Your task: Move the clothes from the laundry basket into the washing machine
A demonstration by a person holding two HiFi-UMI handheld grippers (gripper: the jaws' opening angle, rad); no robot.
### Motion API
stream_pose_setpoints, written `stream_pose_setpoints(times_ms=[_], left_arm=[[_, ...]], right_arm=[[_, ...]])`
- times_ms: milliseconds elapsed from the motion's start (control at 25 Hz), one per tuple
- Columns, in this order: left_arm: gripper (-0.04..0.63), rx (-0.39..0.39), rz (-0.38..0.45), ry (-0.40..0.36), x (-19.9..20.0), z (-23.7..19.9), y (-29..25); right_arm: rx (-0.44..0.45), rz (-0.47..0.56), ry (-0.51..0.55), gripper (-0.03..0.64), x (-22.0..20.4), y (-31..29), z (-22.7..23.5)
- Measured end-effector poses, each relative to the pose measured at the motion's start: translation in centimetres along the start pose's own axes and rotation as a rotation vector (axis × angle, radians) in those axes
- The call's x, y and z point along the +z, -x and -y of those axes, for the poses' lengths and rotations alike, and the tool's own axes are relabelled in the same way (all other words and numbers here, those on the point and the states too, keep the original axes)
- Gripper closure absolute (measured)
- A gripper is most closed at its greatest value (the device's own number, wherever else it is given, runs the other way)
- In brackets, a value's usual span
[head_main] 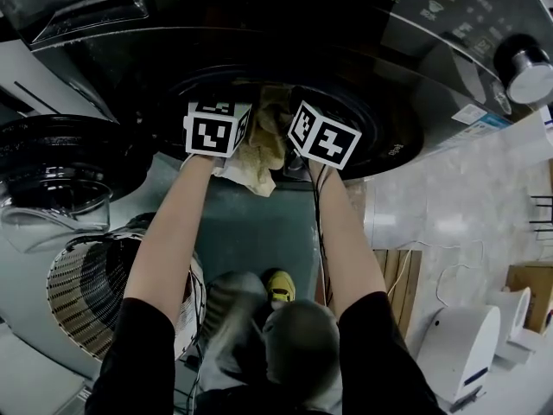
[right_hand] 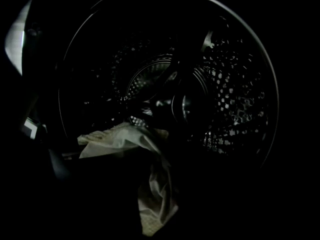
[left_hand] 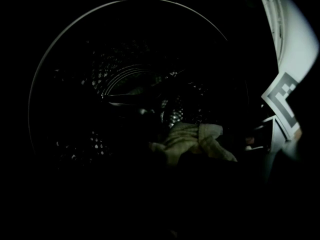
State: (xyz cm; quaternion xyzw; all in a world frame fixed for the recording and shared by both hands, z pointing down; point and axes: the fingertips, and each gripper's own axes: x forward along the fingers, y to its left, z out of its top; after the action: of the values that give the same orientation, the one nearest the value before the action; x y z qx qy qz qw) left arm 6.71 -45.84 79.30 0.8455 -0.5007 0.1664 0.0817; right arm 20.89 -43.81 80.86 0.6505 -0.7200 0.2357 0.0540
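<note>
The dark grey washing machine (head_main: 415,76) fills the top of the head view, its round door (head_main: 60,158) swung open to the left. Inside, the perforated steel drum (right_hand: 225,99) shows dimly in both gripper views, ringed by its bright rim.

Below the door, at the lower left, stands the white slatted laundry basket (head_main: 82,292) on the floor. A white rounded appliance (head_main: 462,348) sits at the lower right.

The person's two bare forearms reach up from black sleeves to the mouth of the drum, the left arm (head_main: 173,232) and the right arm (head_main: 350,240) close together.

The left gripper (head_main: 220,121) and the right gripper (head_main: 315,130) sit side by side at the opening, their marker cubes facing the camera. Between the two cubes a pale cream cloth (head_main: 259,150) hangs over the lower lip of the opening, part of it inside the drum.

In the right gripper view the cloth (right_hand: 120,139) spreads across the lower left and trails down the middle. In the left gripper view it (left_hand: 192,139) lies bunched just ahead, low in the drum.

Both gripper views are too dark to show the jaws, so whether either gripper pinches the cloth cannot be told.

A silver knob (head_main: 529,72) sits on the washer's panel, and a yellow shoe (head_main: 279,285) shows on the floor.
</note>
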Motion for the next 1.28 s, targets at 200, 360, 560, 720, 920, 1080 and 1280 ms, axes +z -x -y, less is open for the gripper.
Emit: stream_pose_setpoints(times_ms=[200,360,560,720,920,1080,1280], left_arm=[[0.469,0.031,-0.016,0.001,-0.1,-0.2,0.4],[0.413,0.038,-0.027,0.0,0.2,-0.2,0.5],[0.383,0.026,-0.017,-0.007,0.6,0.4,0.6],[0.383,0.021,-0.006,0.002,0.9,0.6,1.0],[0.383,0.028,0.005,0.011,0.7,0.6,1.8],[0.398,0.038,0.013,0.012,0.5,0.6,2.7],[0.502,0.059,0.024,0.002,0.1,0.7,3.9]], right_arm=[[0.017,0.004,-0.008,0.426,0.0,0.2,-0.1],[0.037,0.022,-0.016,0.368,0.6,0.3,-0.8],[0.065,0.027,-0.016,0.334,0.8,0.6,-1.6],[0.064,0.027,-0.029,0.336,0.8,0.9,-1.4],[0.063,0.005,-0.009,0.35,0.0,1.6,-1.1],[0.062,0.024,0.005,0.405,0.1,2.6,-0.9],[0.066,0.018,0.026,0.502,-0.3,3.7,-0.8]])
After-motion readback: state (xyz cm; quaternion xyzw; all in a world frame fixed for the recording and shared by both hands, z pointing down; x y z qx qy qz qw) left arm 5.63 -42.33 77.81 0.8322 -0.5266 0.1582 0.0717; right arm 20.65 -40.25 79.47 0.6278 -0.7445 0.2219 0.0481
